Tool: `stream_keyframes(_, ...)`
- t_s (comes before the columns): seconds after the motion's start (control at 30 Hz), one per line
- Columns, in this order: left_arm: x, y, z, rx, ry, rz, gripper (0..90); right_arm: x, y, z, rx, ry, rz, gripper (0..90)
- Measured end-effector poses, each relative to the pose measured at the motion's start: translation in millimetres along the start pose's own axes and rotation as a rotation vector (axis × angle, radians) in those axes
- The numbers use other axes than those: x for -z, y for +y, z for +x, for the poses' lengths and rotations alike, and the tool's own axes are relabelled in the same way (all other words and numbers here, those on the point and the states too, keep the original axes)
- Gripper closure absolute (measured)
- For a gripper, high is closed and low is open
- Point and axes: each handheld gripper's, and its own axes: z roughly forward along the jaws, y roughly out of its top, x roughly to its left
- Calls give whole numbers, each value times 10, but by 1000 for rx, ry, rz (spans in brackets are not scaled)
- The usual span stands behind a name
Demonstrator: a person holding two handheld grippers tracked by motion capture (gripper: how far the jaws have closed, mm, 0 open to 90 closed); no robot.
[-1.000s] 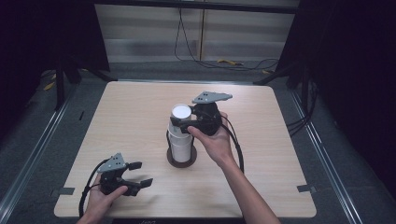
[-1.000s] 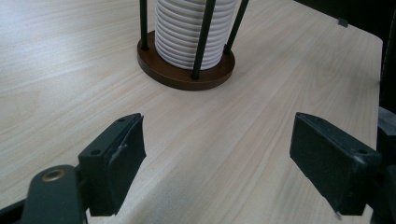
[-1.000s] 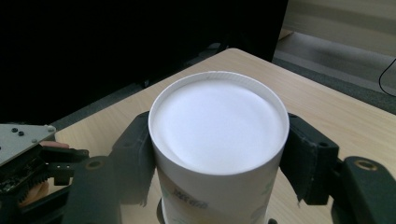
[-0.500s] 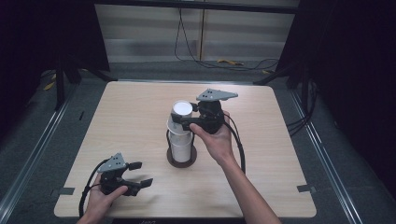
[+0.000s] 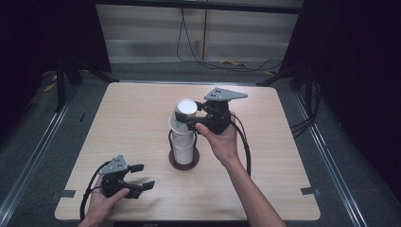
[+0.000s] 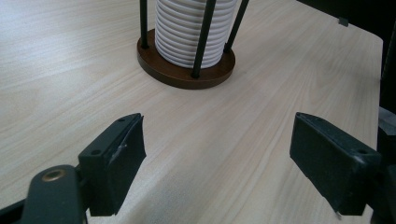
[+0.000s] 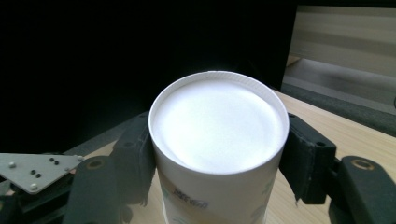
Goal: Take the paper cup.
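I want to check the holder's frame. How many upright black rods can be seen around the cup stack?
3 in the left gripper view: one at the left, one at the front, one at the right of the cup stack. Another may be hidden behind the stack.

Lab-type recording bay: bare pale wooden table [image 5: 283,156] on a grey floor [image 5: 345,156], black curtains [image 5: 350,52] on both sides, loose cables [image 5: 222,64] along the back wall, tape marks [image 5: 309,191] at the table edges.
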Motion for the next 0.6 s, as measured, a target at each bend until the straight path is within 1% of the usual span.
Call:
stream_keyframes(0.1,-3,-1,-1,1,-2,1,181,20,7,-1,4,4,-1,355)
stream_keyframes(0.3,-3,-2,0,2,-2,1,181,57,38,-10,-7,17,-31,358)
stream_keyframes(0.6,-5,-5,-3,8,-8,2,181,102,57,-35,-20,14,-59,360)
